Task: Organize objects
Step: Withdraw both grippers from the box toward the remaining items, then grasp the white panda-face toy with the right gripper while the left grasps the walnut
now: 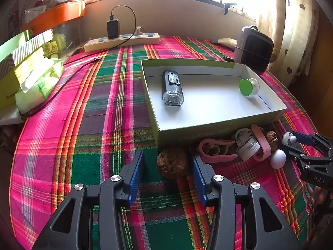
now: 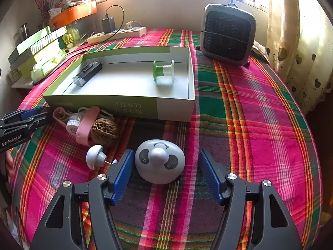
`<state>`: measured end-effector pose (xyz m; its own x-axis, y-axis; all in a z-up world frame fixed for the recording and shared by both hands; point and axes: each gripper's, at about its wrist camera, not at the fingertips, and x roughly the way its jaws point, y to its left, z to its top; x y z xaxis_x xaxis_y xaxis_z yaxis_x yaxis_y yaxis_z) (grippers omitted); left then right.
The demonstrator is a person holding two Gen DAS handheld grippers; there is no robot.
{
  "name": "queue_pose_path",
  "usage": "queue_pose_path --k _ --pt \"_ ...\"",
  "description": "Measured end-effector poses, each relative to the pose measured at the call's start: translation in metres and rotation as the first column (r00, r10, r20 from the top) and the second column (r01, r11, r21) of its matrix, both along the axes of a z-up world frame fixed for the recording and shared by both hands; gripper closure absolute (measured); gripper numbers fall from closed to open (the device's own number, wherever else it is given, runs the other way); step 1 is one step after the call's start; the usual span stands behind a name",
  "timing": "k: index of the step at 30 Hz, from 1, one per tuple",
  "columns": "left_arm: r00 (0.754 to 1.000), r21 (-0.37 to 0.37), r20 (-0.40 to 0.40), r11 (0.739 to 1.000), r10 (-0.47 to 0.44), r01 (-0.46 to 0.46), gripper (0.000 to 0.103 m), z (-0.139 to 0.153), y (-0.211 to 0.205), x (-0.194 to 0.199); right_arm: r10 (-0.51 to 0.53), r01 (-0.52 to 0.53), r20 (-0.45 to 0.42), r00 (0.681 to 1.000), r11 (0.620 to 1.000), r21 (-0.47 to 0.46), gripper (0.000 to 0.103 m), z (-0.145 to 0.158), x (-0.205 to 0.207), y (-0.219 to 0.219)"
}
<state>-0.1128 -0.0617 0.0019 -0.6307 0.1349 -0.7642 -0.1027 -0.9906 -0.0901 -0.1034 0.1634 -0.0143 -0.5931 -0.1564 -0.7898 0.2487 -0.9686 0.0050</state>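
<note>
An open green-and-white box (image 1: 187, 132) (image 2: 174, 108) holds a bike light (image 1: 172, 87) (image 2: 87, 74) and a green-and-white spool (image 1: 248, 86) (image 2: 163, 73). My left gripper (image 1: 168, 166) is open with a brown walnut (image 1: 173, 164) between its fingers, in front of the box. My right gripper (image 2: 164, 166) is open around a white panda-faced dome (image 2: 159, 161), and it also shows in the left wrist view (image 1: 291, 143). Beside it lie a white mushroom-shaped pin (image 2: 96, 156) (image 1: 277, 158), a second walnut (image 2: 105, 132), and a pink strap with a small white light (image 2: 82, 125) (image 1: 247, 143).
A plaid cloth (image 1: 93, 125) covers the table. A small heater (image 2: 228, 34) (image 1: 255, 49) stands at the back right, and a power strip with a charger (image 1: 122, 40) (image 2: 116, 33) at the back. Green boxes and tissues (image 1: 31, 75) are stacked at the left edge. A curtain (image 2: 301, 41) hangs right.
</note>
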Motion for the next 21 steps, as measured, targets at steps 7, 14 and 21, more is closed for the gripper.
queue_pose_path --k 7,14,21 --pt "1.000 0.016 0.006 1.000 0.017 -0.017 0.061 -0.0003 -0.0026 -0.0039 -0.022 0.022 -0.001 1.000 1.000 -0.009 0.038 0.0003 0.0000 0.0036" --pt "0.999 0.014 0.009 0.999 0.033 -0.033 0.077 0.0003 -0.0039 -0.0041 -0.031 0.031 -0.010 0.999 0.999 -0.008 0.054 0.0014 0.0015 0.0040" --pt "0.999 0.010 0.008 0.999 0.034 -0.034 0.077 0.0003 -0.0033 -0.0032 -0.028 0.028 -0.010 1.000 0.999 -0.019 0.054 0.0015 0.0027 0.0051"
